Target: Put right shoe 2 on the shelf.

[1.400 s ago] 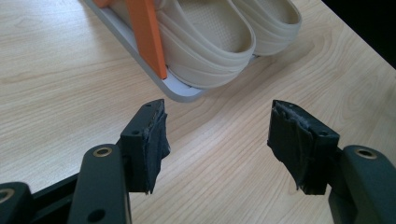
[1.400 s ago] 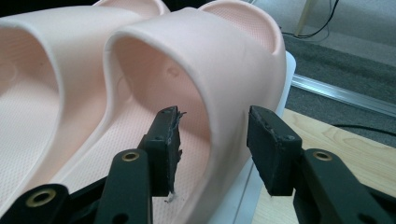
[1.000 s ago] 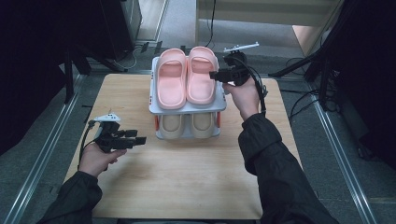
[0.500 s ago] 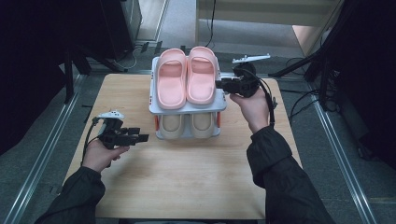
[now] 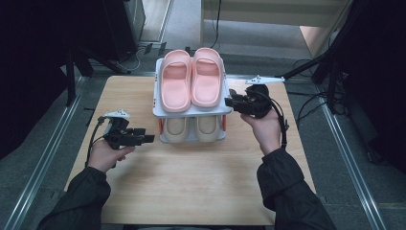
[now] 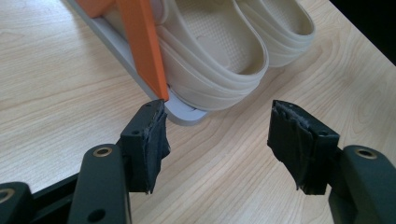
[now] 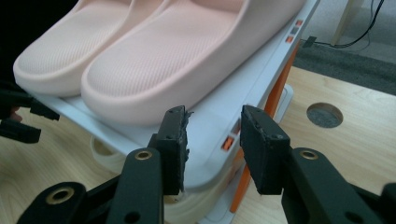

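Note:
A two-tier white shoe rack (image 5: 191, 111) with orange legs stands at the back middle of the wooden table (image 5: 191, 182). A pair of pink slippers (image 5: 191, 79) lies on its top shelf and a pair of beige slippers (image 5: 191, 128) on the lower one. My right gripper (image 5: 230, 101) is at the rack's right front corner, level with the top shelf. It is open, its jaws standing just short of the shelf edge (image 7: 219, 121). My left gripper (image 5: 149, 139) hovers left of the rack, open and holding nothing. It points at the lower shelf's beige slippers (image 6: 224, 51) beside an orange leg (image 6: 142, 46).
Bare tabletop stretches in front of the rack toward the person. A round hole (image 7: 324, 114) sits in the table behind the rack's right side. Metal rails (image 5: 354, 163) run along both table sides, with cables (image 5: 311, 103) and dark stands on the floor beyond.
My right gripper has drawn back along the rack's right side, from beside the pink slipper toward the person. My left gripper has edged slightly toward the rack.

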`<move>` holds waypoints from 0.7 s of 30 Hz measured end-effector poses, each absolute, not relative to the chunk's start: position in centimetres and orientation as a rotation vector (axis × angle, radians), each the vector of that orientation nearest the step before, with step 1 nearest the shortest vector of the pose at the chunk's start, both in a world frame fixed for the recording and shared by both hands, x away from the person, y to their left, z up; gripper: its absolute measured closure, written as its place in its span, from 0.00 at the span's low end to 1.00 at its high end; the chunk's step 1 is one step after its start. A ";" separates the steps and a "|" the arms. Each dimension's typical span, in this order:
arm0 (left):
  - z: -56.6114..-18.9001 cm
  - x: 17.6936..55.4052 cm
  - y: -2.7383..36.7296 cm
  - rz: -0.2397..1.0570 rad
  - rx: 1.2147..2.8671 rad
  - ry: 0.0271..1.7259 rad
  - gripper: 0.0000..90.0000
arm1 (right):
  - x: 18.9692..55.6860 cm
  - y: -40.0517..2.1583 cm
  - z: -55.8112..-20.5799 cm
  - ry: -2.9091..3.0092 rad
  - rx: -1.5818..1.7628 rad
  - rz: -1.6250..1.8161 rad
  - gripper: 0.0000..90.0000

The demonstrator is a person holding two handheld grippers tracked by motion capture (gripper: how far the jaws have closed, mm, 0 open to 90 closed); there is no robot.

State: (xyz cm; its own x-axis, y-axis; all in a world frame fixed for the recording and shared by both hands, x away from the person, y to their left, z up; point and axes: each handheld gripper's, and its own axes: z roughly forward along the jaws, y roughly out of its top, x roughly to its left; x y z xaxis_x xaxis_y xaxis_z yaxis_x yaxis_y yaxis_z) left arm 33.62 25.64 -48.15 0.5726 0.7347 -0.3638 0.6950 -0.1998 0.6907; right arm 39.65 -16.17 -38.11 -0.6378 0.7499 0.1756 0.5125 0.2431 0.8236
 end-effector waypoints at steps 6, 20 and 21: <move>-48.3 33.8 25.6 0.062 1.929 1.148 0.42 | 38.4 -17.1 -39.5 2.256 1.167 1.411 0.66; -48.3 33.9 25.6 0.057 1.936 1.151 0.42 | 36.4 -18.1 -43.1 2.313 1.196 1.377 0.64; -48.3 33.9 25.6 0.059 1.936 1.151 0.42 | 36.3 -18.2 -43.4 2.318 1.194 1.376 0.64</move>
